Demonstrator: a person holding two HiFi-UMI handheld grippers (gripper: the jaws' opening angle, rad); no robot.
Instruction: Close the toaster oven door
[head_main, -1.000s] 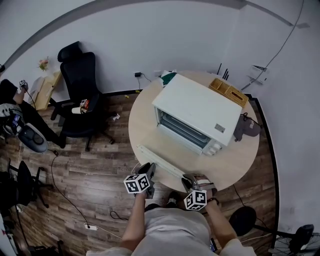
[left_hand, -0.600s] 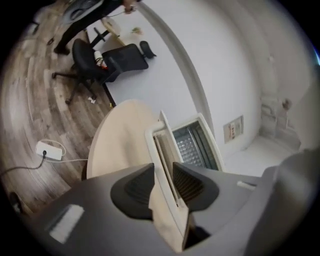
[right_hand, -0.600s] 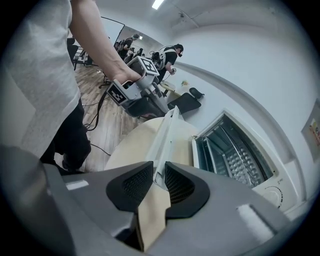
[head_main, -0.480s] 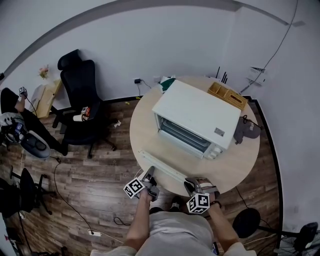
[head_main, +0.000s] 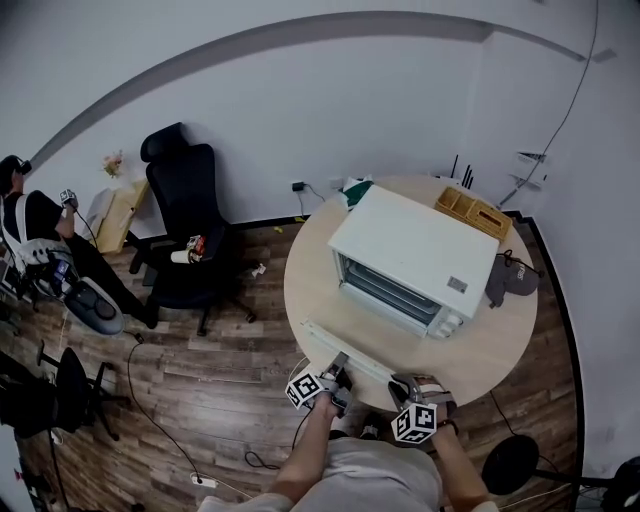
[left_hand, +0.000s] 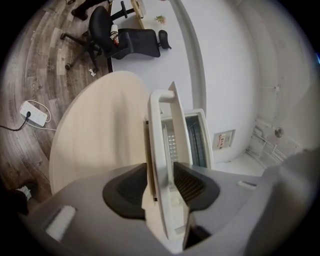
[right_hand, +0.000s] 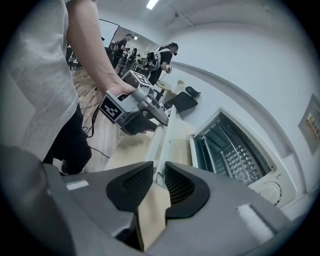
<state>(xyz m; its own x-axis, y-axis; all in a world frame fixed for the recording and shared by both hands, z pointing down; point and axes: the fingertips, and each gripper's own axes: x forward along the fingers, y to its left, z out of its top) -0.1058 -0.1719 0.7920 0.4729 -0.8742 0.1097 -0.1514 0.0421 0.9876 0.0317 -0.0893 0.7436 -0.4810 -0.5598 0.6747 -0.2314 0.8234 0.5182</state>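
I see the door (head_main: 345, 347) flat open, so closing is not begun. L gripper (left_hand: 162, 175) fingers just opened wide, door edge between, no clamp yet. R gripper (right_hand: 159, 182) fingers released, empty.

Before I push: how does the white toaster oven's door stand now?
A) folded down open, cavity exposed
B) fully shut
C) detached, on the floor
A: the door of the white toaster oven lies folded down over the round wooden table, and the wire rack inside shows.
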